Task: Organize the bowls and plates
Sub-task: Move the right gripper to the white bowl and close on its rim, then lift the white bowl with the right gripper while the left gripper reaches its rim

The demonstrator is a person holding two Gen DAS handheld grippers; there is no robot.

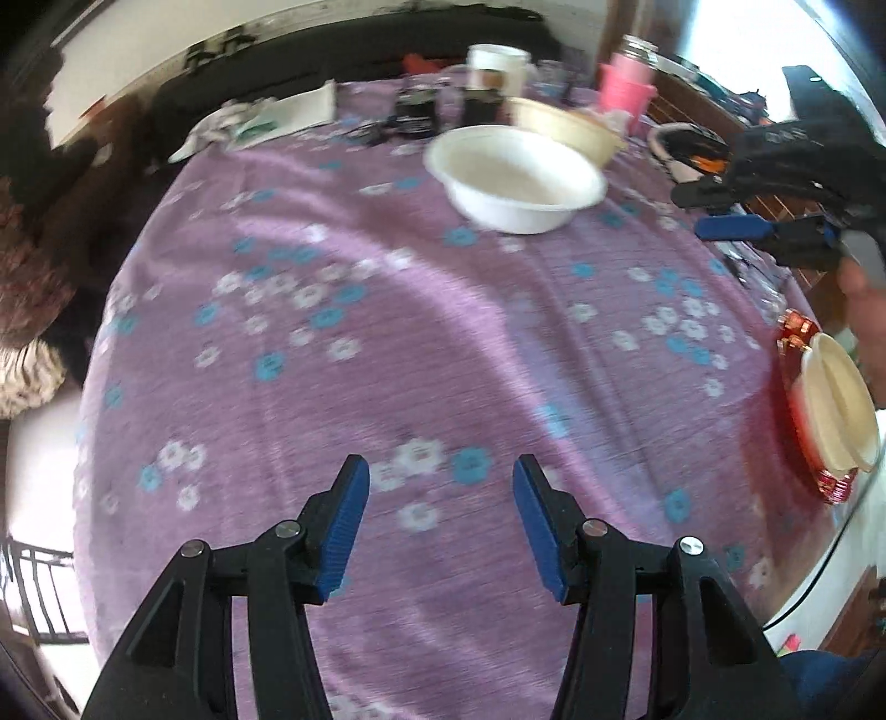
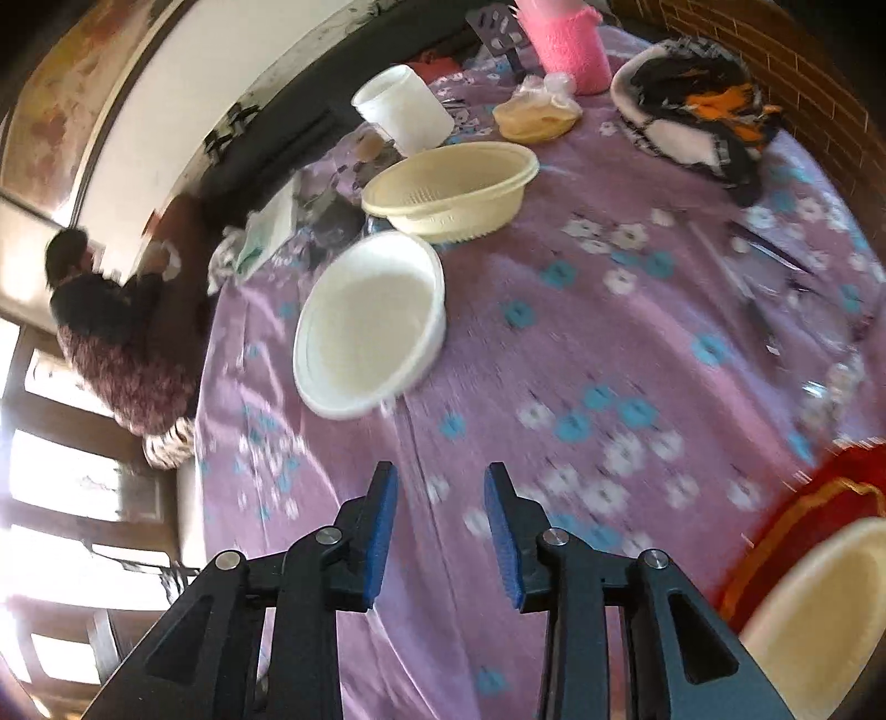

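Both tools hang released above a worktop (image 1: 343, 399) spread with a purple flowered cloth, and neither grasps anything. In the left wrist view the left tool (image 1: 440, 523) shows its blue pads wide apart over bare cloth at 6 o'clock, while the right tool (image 1: 720, 213) enters from 3 o'clock with its blue pads parted, held by a hand that is partly cut off at the edge. The white bowl (image 1: 515, 177) sits upright on the cloth toward 12 o'clock, and just behind it, close or touching, stands the cream perforated basket bowl (image 1: 570, 124). At 4 o'clock, near the worktop's edge, a red plate (image 1: 797, 399) carries cream plates (image 1: 841, 410) stacked on it. In the right wrist view the right tool (image 2: 441, 534) has a smaller gap between its pads; the white bowl (image 2: 371, 324) lies at 11 o'clock, the basket bowl (image 2: 448, 188) beyond it, and the red plate (image 2: 775, 531) with a cream dish (image 2: 819, 609) sits at 4 o'clock. Farther back stand a white tub (image 2: 404, 108) and a pink cup (image 2: 565, 44). Both views are motion-blurred.
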